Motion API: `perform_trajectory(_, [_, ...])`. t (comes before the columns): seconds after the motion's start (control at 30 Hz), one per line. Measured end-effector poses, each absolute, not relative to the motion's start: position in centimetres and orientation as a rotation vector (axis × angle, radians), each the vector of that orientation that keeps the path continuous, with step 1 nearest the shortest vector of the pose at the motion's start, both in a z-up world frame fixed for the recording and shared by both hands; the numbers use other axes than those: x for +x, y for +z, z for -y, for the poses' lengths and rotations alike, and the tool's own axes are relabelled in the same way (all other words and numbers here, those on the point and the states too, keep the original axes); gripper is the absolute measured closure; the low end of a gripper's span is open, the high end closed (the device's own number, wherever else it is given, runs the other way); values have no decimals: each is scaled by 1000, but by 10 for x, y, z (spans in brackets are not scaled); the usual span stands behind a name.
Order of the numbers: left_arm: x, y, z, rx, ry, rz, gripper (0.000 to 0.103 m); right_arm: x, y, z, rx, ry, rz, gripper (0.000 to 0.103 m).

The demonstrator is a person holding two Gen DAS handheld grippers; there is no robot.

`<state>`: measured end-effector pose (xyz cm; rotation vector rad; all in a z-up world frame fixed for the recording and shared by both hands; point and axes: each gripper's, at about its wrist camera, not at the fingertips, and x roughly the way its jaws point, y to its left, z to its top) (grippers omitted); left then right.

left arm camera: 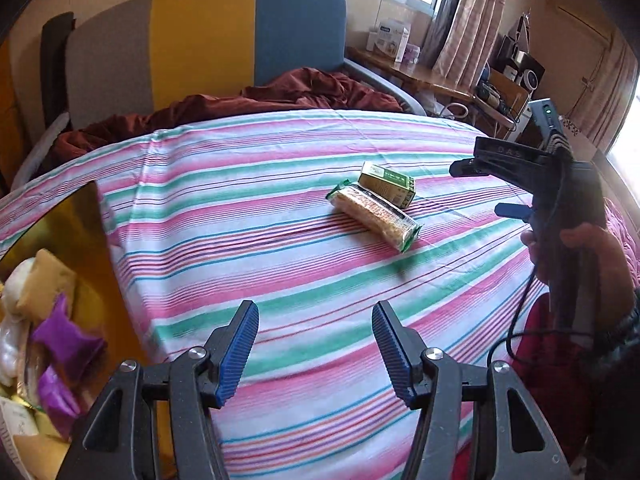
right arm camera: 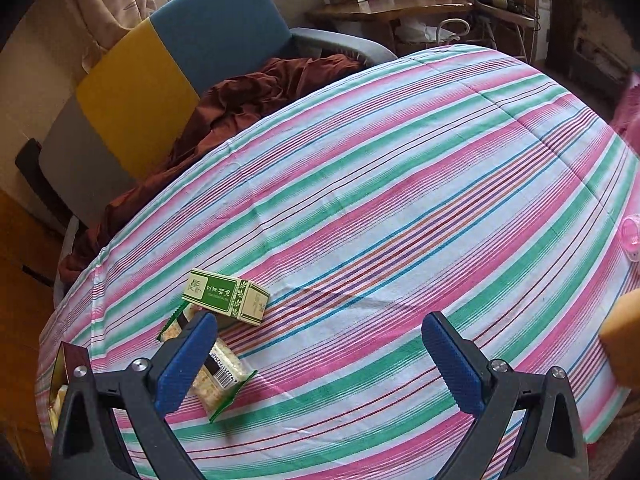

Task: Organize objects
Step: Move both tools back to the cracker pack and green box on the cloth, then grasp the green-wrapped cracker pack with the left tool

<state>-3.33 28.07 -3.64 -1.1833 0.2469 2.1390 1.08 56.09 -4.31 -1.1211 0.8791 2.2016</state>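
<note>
A cracker packet in clear wrap with green ends (left arm camera: 375, 217) lies on the striped cloth, touching a small green and cream box (left arm camera: 387, 183) just behind it. Both also show in the right wrist view: the packet (right arm camera: 212, 376) partly behind my right gripper's left finger, the box (right arm camera: 227, 297) beyond it. My left gripper (left arm camera: 316, 346) is open and empty, well short of the packet. My right gripper (right arm camera: 320, 364) is open and empty above the cloth, to the right of the packet; it shows in the left wrist view (left arm camera: 486, 188) at the right.
A gold box (left arm camera: 60, 280) with purple and pale packets stands at the left edge; its corner shows in the right wrist view (right arm camera: 66, 360). A rust blanket (left arm camera: 248, 104) and sofa back (left arm camera: 208, 40) lie behind. A yellow object (right arm camera: 624, 340) and pink item (right arm camera: 632, 236) sit at the right.
</note>
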Motion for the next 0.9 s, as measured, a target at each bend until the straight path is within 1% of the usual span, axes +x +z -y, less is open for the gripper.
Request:
perform_trajectory(0.6, [-111, -79, -422, -1382, 2103, -198, 42, 12, -46, -562, -1110, 2220, -1036, 0])
perform_trajectory(0.67, [-117, -85, -434, -1403, 2112, -218, 39, 12, -46, -562, -1105, 2220, -1055, 0])
perform_trajectory(0.77, [-125, -99, -444, -1436, 2118, -225, 39, 12, -46, -562, -1102, 2218, -1065, 0])
perform_trajectory(0.87, [-117, -99, -447, -1360, 2136, -305, 39, 11, -46, -560, -1107, 2219, -1057, 0])
perform_trajectory(0.9, [-112, -99, -446, -1331, 2127, -340, 40, 11, -46, -560, -1110, 2219, -1055, 0])
